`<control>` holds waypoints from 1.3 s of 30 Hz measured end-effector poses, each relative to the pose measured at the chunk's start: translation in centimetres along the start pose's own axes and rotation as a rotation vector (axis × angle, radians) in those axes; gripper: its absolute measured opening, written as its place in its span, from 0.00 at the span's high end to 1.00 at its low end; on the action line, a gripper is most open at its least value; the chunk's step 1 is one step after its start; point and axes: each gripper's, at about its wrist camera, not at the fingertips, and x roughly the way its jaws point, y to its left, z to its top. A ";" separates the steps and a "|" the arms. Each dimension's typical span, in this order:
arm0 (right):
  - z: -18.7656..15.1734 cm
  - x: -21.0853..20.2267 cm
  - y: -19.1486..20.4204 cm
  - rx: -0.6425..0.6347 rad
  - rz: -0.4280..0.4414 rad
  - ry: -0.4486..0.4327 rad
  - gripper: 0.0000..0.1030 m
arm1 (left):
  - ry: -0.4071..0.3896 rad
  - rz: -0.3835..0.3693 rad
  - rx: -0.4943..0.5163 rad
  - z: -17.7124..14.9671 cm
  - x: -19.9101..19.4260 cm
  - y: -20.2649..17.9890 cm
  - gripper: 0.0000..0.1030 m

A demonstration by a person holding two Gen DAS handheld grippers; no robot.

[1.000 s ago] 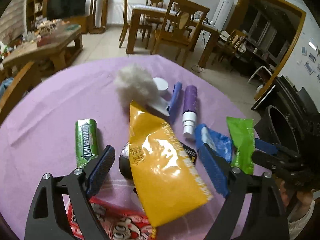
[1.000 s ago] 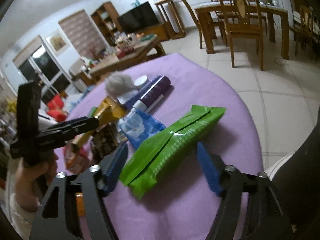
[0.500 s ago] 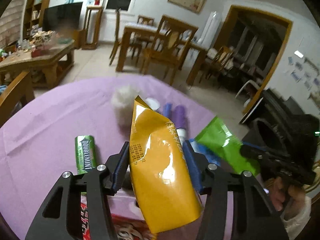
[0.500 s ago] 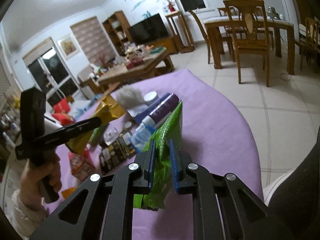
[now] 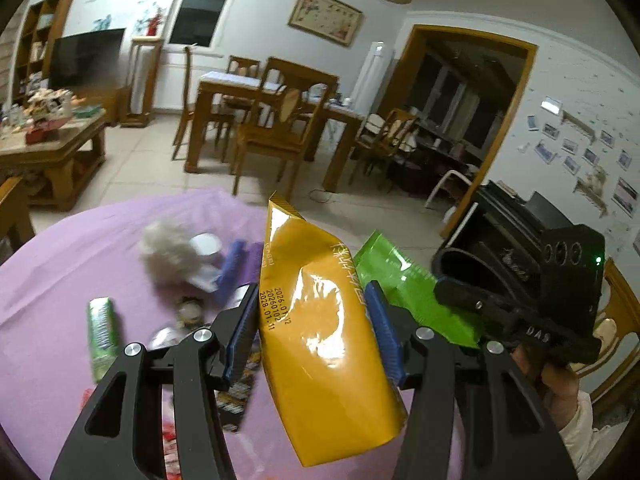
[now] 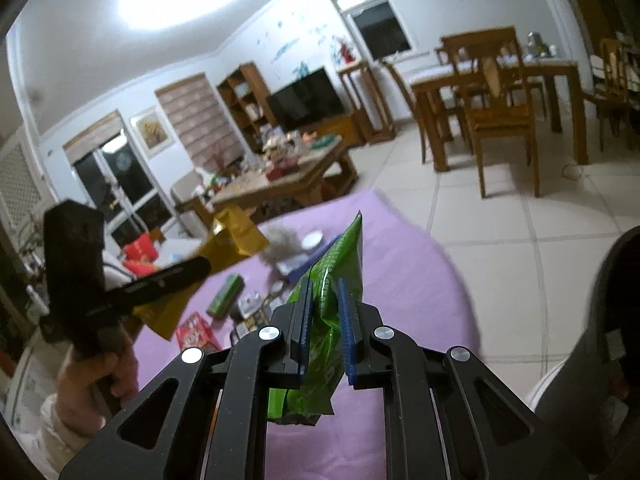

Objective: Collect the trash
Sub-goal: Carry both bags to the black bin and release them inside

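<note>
My left gripper (image 5: 312, 336) is shut on a yellow snack wrapper (image 5: 320, 320) and holds it above the purple table (image 5: 60, 272). My right gripper (image 6: 326, 336) is shut on a green wrapper (image 6: 336, 276), also lifted off the table. The green wrapper (image 5: 404, 280) shows behind the yellow one in the left wrist view. The yellow wrapper (image 6: 236, 236) and the left gripper's body (image 6: 120, 288) show at the left of the right wrist view. A green gum pack (image 5: 102, 328), a white fluffy ball (image 5: 168, 252), a red wrapper (image 6: 196, 332) and a dark wrapper (image 5: 236, 392) lie on the table.
A purple tube (image 5: 232, 268) and a small white lid (image 5: 206, 245) lie near the fluffy ball. A black bin (image 6: 600, 340) stands at the right of the table. Wooden chairs (image 5: 280, 136), a dining table and a coffee table (image 5: 44, 148) stand beyond.
Both grippers closed on their wrappers, the left on the yellow one and the right on the green one, and lifted them up off the table.
</note>
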 end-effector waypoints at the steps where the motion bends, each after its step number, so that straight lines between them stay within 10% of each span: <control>1: 0.3 -1.5 -0.7 0.009 -0.010 -0.030 0.87 | -0.003 -0.015 0.008 0.1 0.3 -0.7 0.49; 19: -2.7 -20.5 -15.6 0.167 -0.450 -0.324 0.87 | 0.103 -0.413 0.191 -1.8 14.4 -20.9 0.49; 39: -7.8 -20.9 -21.5 0.260 -0.518 -0.330 0.86 | 0.210 -0.427 0.285 -4.1 19.9 -26.6 0.49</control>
